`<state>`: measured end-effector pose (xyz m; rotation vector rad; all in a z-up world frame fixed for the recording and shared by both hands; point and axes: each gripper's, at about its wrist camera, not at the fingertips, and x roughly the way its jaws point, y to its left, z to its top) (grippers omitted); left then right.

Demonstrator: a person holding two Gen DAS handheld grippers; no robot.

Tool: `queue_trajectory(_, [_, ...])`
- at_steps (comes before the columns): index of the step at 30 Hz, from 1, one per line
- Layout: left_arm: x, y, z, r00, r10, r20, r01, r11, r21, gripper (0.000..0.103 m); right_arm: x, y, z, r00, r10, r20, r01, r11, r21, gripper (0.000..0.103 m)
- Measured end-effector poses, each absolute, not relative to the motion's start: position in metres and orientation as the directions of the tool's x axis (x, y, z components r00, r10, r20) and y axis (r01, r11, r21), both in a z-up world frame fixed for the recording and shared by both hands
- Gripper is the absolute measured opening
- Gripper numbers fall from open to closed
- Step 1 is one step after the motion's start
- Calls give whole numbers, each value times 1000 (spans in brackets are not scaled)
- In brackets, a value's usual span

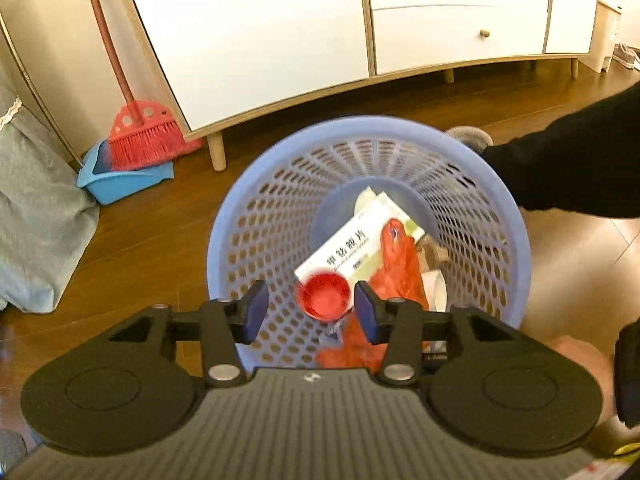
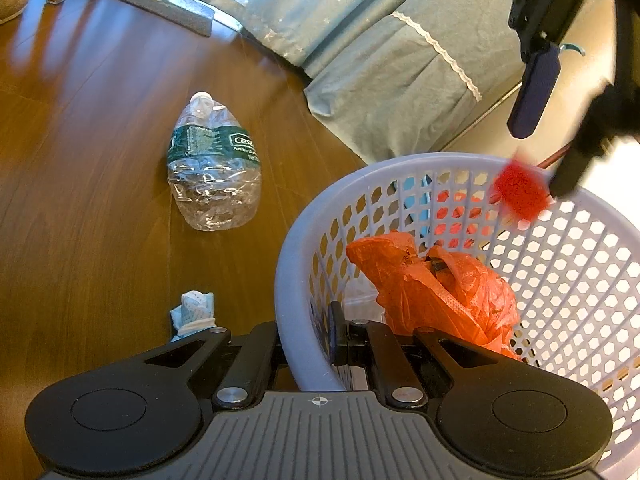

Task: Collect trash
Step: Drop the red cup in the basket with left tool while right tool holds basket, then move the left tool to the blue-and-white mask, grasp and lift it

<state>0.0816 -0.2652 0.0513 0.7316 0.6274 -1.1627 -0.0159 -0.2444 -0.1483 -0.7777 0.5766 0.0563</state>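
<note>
Two grippers at basket (image 2: 304, 240): right gripper (image 2: 308, 344), frame bottom, clamps rim, likely steadying it. Left gripper (image 1: 311, 312) above opening, jaws parted, red cup (image 1: 326, 296) loose between them, dropping in. Bottle (image 2: 214, 168) left on floor.

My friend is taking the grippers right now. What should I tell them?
Left gripper: open above the laundry-style basket; the red cup sits between the pads, blurred and seemingly dropping in.
Right gripper: shut on the basket's rim, steadying it.
Done: the orange plastic bag and medicine box are already in the basket.
Left: a crushed water bottle and a crumpled tissue lie on the floor beside the basket.
</note>
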Motion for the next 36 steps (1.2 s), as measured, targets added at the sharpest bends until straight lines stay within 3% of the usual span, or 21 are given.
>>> queue_trajectory(9, [89, -195, 37, 355, -467, -810, 930, 268, 253, 42, -16, -246, -146, 846, -158, -509, -249, 727, -640, 3])
queue_trajectory(15, [98, -151, 9, 358, -379, -854, 913, 333, 235, 42, -16, -248, -145, 847, -157, -507, -252, 723, -644, 3])
queue_trajectory(36, [67, -169, -75, 213, -353, -911, 977, 93, 192, 43, -13, -273, -146, 865, -164, -474, -241, 692, -680, 2])
